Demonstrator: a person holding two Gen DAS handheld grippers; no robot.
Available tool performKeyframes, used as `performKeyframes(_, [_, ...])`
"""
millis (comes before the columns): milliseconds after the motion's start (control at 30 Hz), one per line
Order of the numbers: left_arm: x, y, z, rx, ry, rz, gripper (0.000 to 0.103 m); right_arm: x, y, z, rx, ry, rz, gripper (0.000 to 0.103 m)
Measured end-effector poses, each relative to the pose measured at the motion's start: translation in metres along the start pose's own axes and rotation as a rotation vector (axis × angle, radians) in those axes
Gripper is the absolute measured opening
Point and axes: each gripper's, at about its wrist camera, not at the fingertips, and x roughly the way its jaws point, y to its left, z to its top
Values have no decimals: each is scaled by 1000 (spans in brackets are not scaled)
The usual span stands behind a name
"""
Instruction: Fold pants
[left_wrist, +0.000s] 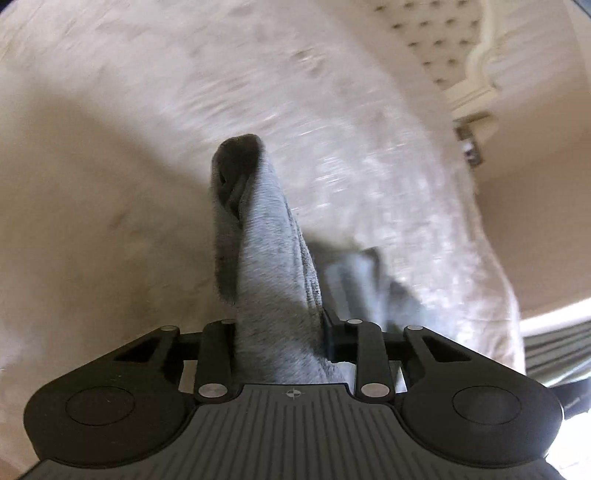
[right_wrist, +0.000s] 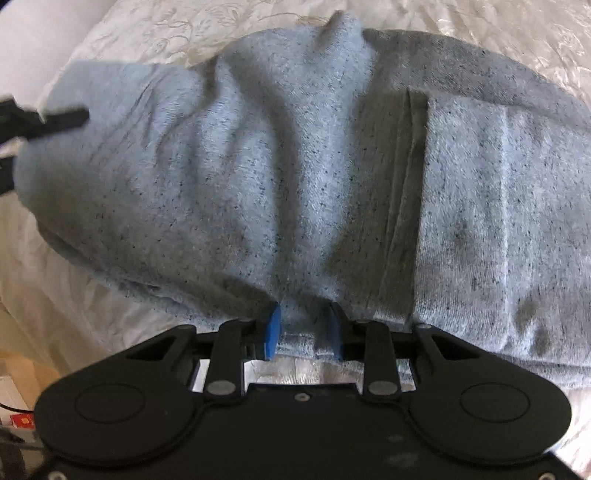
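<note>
Nearest, right gripper (right_wrist: 302, 332): blue pads (right_wrist: 272, 334) narrowed onto the near hem of the pants (right_wrist: 295, 166), cloth pinched between them. Beyond, grey speckled pants spread wide across a pale patterned bedcover (right_wrist: 147, 29), wrinkled at centre, with a flat seam or pocket edge to the right. Far left of that view: dark tip of the left gripper (right_wrist: 62, 118) against the cloth edge.

Left wrist view, nearest: left gripper (left_wrist: 280, 332) closed on a bunch of the pants (left_wrist: 266, 258), fingers hidden by cloth. Fabric raised clear of the bedcover (left_wrist: 147, 110) in a narrow fold, dark inner side at the tip. Further right, more grey cloth, blurred. Farthest, a cream tufted headboard (left_wrist: 443, 44).
</note>
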Motion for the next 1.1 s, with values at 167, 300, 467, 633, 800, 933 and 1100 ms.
performKeyframes(167, [-5,-66,-2,106,-43,-55,26,-29,-8,-2,-14,-58,88,31])
performKeyframes(300, [29,-111,-19,183,2,-51,26,-61,-41,-4,49,-145,144,31])
performKeyframes(467, [94,-132,-50,174,91,-8,27,-82,-87,0,91,-192,130,31])
performKeyframes(633, [108,-153,-83,217,108,37,31,-98,-123,14,148,-222,131,36])
performKeyframes(800, [88,-169,-106,316,77,102,41,-102,-131,39,118,-246,182,55])
performKeyframes(933, [82,-175,-127,399,115,104,43,-84,-117,62,86,-209,229,66])
performKeyframes(1100, [97,-168,-147,451,210,119,44,-55,-98,70,63,-148,260,75])
